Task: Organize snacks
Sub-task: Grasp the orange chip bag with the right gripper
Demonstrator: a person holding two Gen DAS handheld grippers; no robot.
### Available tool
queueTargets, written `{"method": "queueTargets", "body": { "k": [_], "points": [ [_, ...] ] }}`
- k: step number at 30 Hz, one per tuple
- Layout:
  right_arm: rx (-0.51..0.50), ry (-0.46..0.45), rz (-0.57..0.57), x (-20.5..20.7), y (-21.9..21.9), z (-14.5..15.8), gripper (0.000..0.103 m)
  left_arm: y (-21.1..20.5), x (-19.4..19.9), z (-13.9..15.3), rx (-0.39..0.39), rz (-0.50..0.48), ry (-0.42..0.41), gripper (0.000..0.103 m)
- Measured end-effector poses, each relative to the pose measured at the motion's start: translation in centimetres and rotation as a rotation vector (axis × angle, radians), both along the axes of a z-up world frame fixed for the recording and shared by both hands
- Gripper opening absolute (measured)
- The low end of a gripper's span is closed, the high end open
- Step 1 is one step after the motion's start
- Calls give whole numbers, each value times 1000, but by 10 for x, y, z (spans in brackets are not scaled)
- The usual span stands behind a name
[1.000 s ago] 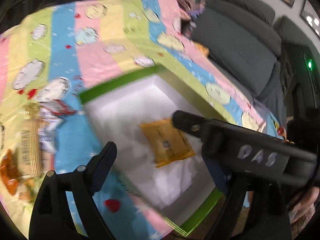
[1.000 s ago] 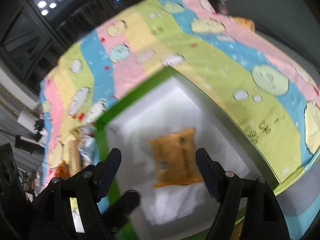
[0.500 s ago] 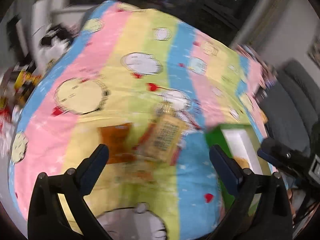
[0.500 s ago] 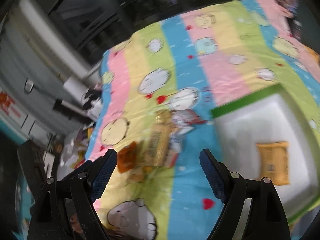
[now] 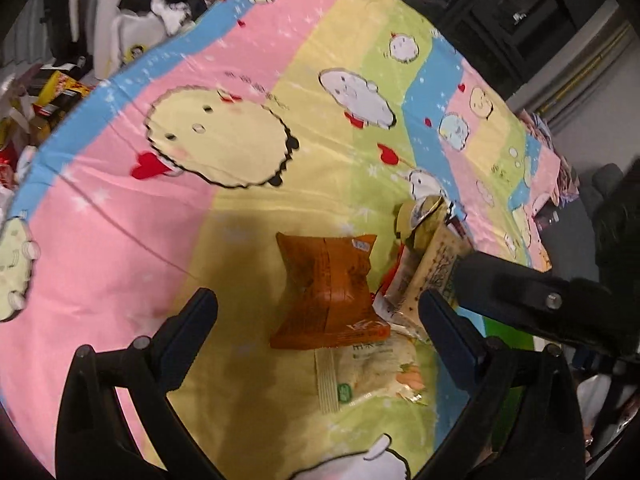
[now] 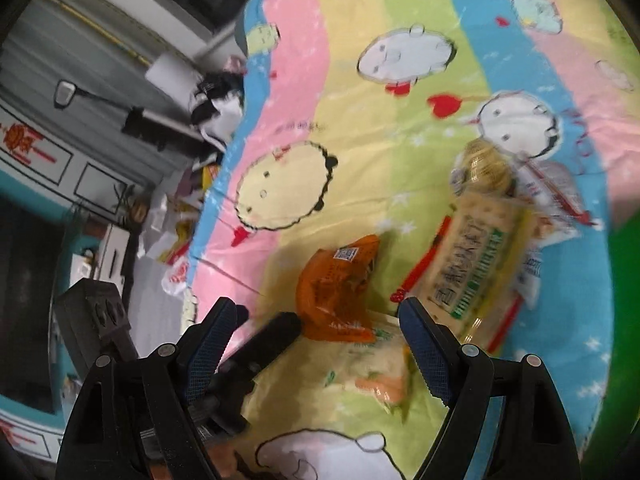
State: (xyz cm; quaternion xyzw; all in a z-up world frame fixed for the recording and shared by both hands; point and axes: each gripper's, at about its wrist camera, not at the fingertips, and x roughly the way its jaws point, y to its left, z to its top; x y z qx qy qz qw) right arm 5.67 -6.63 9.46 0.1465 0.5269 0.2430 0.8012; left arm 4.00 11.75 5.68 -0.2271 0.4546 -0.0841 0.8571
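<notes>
Left, bare cloth (image 5: 248,240) beside orange packet (image 5: 328,280)

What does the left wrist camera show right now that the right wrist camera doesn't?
Only the left wrist view shows the cluttered yellow packs beyond the cloth's edge. Only the right wrist view shows the grey cabinet with panelled doors. Both share the striped cartoon cloth, the orange packet, the pale packet under it, the cracker pack, and both open grippers: left, right.
</notes>
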Motion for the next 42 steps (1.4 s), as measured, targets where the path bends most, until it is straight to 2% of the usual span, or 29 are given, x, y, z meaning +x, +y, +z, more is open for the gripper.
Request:
{"method": "queueTargets", "body": {
  "k": [3, 10, 12, 14, 22, 24, 27, 31, 35, 42],
  "points": [
    [-23, 30, 11, 13, 9, -14, 85, -3, 8, -13, -37, -31, 4, 100],
    [-64, 85, 65, 31, 25, -40, 69, -7, 21, -33, -51, -48, 42, 94],
    [-60, 110, 73, 36, 29, -49, 69, -6, 22, -34, -53, -46, 35, 93],
    [-66, 117, 81, 37, 31, -54, 64, -7, 22, -34, -33, -49, 33, 89],
    [-24, 182, 116, 41, 38, -71, 59, -9, 23, -38, 2, -52, 21, 74],
    [-16, 184, 117, 42, 38, -72, 58, -9, 24, -40, -16, -62, 16, 70],
    [-15, 180, 114, 42, 39, -72, 58, -11, 23, -39, -45, -83, 8, 57],
    [-13, 159, 114, 38, 37, -69, 55, -15, 19, -33, -26, -96, -22, 50],
    [-11, 144, 111, 31, 35, -63, 54, -18, 12, -25, -14, -104, -39, 48],
    [12, 68, 111, 9, 30, -34, 54, -24, -9, 3, 16, -109, -113, 48]
  ]
}}
